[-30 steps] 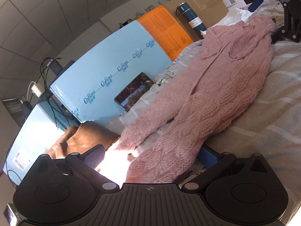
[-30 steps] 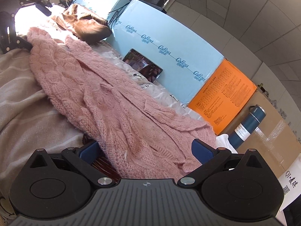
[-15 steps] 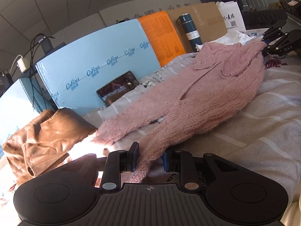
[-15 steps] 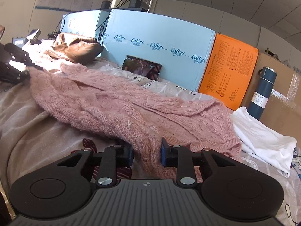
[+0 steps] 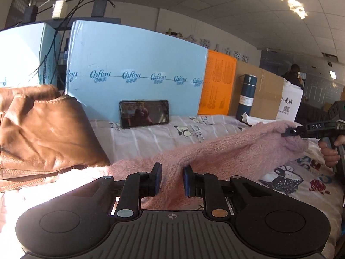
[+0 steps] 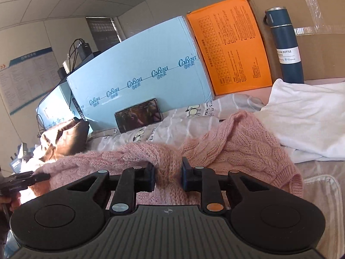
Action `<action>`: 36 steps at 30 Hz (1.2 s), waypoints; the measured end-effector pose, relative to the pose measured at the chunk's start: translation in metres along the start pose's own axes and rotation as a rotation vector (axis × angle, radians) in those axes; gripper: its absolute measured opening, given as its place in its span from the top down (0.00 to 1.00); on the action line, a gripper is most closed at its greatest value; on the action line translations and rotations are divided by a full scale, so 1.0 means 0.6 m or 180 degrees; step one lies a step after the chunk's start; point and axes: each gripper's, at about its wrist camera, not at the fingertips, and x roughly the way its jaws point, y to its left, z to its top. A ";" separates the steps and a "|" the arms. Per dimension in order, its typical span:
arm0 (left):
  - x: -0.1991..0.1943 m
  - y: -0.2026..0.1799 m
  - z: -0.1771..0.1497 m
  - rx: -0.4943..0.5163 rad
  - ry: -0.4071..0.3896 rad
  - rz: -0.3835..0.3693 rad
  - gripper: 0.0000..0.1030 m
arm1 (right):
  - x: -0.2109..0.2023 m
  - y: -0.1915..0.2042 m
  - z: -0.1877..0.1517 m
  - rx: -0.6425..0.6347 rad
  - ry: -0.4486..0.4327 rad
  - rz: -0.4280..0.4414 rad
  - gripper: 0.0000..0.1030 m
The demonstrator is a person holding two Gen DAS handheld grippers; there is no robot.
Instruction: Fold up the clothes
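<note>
- The left gripper (image 5: 171, 180) is clamped on a bunched edge of the pink knit sweater (image 5: 226, 153), wool squeezed between its blue-padded fingers (image 5: 158, 179); a second ago those fingers stood wide apart over the garment.
- The right gripper (image 6: 167, 177) pinches the sweater's other end in the same way, fabric pressed between its black fingers (image 6: 149, 178). It too has closed within the last second.
- Seen from the left wrist, the right gripper sits at 3 o'clock, a hand (image 5: 330, 151) wrapped round its handle, the sweater drawn between the two tools in a sagging band.
- Where the sweater lay spread and slack across the bed a second ago, it is now gathered and partly raised off the printed bedsheet (image 5: 172, 133), with a lobe of cable knit spilling toward 4 o'clock in the right wrist view.
- The change suggests a two-point hold is secured and the garment is being lifted or stretched, likely to straighten it or carry one edge over for a fold; no finished fold shows yet.
- Beyond it: a brown leather jacket (image 5: 43, 129) at 9 o'clock, a phone (image 5: 144, 113) propped at 12 against a pale blue box (image 5: 138, 64), a white garment (image 6: 308, 116) at 2 o'clock beside a blue bottle (image 6: 284, 49).
</note>
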 end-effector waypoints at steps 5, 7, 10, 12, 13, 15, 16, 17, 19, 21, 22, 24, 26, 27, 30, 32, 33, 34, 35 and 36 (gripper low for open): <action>0.038 0.050 0.009 -0.0762 0.0160 0.0117 0.76 | 0.067 0.002 0.033 0.0142 0.0215 -0.0351 0.80; 0.049 0.069 0.010 -0.1065 0.0236 0.0197 0.67 | 0.090 -0.006 0.043 0.0276 0.0309 -0.0427 0.80; 0.050 0.092 0.001 -0.1477 0.0170 0.0092 0.58 | 0.117 -0.025 0.053 0.0569 0.0392 -0.0486 0.80; 0.045 0.098 -0.006 -0.1642 0.0121 0.0038 0.41 | 0.125 -0.036 0.051 0.0652 0.0366 -0.0453 0.77; 0.040 0.095 -0.010 -0.1650 0.0116 0.0046 0.38 | 0.127 -0.041 0.048 0.0666 0.0342 -0.0433 0.75; 0.030 0.090 -0.017 -0.1668 0.0104 0.0061 0.28 | 0.128 -0.052 0.040 0.0724 0.0314 -0.0405 0.71; 0.025 0.087 -0.021 -0.1677 0.0099 0.0068 0.24 | 0.127 -0.056 0.037 0.0744 0.0304 -0.0392 0.64; 0.021 0.085 -0.025 -0.1686 0.0093 0.0076 0.19 | 0.127 -0.062 0.035 0.0782 0.0289 -0.0393 0.60; 0.011 0.079 -0.032 -0.1703 0.0081 0.0091 0.15 | 0.122 -0.069 0.033 0.0833 0.0281 -0.0364 0.53; 0.002 0.074 -0.040 -0.1721 0.0070 0.0106 0.13 | 0.116 -0.073 0.032 0.0882 0.0249 -0.0310 0.46; -0.003 0.071 -0.044 -0.1730 0.0064 0.0114 0.13 | 0.114 -0.072 0.032 0.0872 0.0231 -0.0321 0.41; -0.008 0.066 -0.046 -0.1704 0.0046 0.0174 0.13 | 0.108 -0.070 0.031 0.0850 0.0194 -0.0345 0.38; -0.007 0.062 -0.039 -0.1612 0.0019 0.0301 0.16 | 0.104 -0.066 0.029 0.0806 0.0168 -0.0383 0.36; -0.007 0.059 -0.036 -0.1567 0.0005 0.0364 0.36 | 0.102 -0.065 0.029 0.0784 0.0154 -0.0401 0.36; -0.005 0.052 -0.027 -0.1428 -0.0036 0.0553 0.90 | 0.089 -0.061 0.026 0.0746 0.0066 -0.0428 0.34; -0.006 0.051 -0.011 -0.1286 -0.0158 0.0633 0.92 | 0.078 -0.059 0.025 0.0712 -0.0021 -0.0450 0.32; -0.007 0.049 -0.002 -0.1196 -0.0231 0.0656 0.92 | 0.074 -0.060 0.024 0.0703 -0.0063 -0.0465 0.31; -0.006 0.046 0.008 -0.1098 -0.0295 0.0689 0.92 | 0.070 -0.060 0.024 0.0697 -0.0094 -0.0478 0.31; -0.004 0.045 0.018 -0.1008 -0.0335 0.0736 0.92 | 0.068 -0.061 0.024 0.0695 -0.0117 -0.0489 0.31; 0.001 0.046 0.025 -0.0965 -0.0318 0.0821 0.92 | 0.065 -0.063 0.024 0.0705 -0.0139 -0.0500 0.31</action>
